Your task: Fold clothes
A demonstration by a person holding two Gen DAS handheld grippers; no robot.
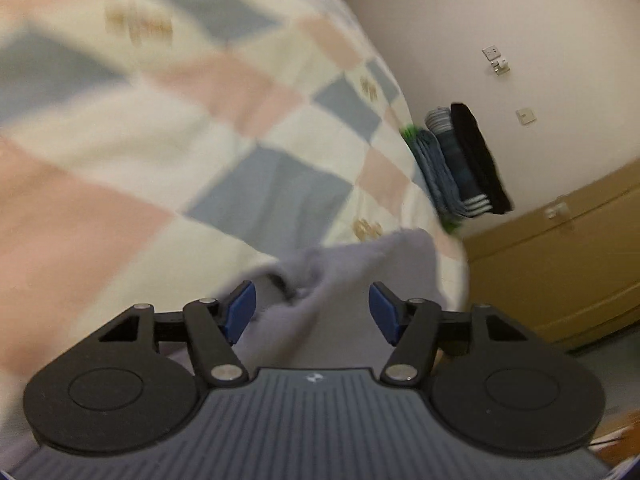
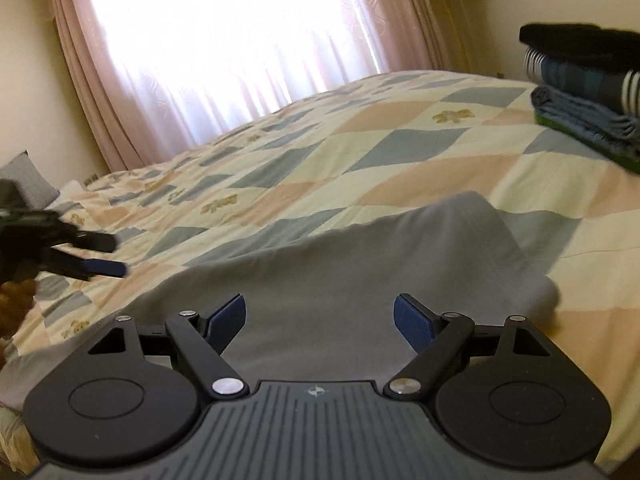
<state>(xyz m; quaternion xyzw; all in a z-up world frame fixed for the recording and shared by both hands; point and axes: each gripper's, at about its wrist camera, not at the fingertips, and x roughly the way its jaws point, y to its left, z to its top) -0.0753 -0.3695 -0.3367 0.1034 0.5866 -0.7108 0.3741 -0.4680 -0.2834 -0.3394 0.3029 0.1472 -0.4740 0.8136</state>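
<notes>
Grey garment (image 2: 352,276) spread on the patchwork quilt (image 2: 304,152).
Left gripper (image 2: 100,256), off to its left, and right gripper (image 2: 320,320), over the cloth, both gape empty; folded clothes stack (image 2: 588,92) sits far right.

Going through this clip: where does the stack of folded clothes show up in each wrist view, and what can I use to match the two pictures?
Left wrist view: the stack of folded clothes sits right of centre, at the edge of the patchwork quilt, appearing tipped on its side.
Right wrist view: the stack lies at the upper right edge, black piece on top.
Shared landmark: the grey garment spread on the quilt just ahead of each gripper's fingers.
</notes>
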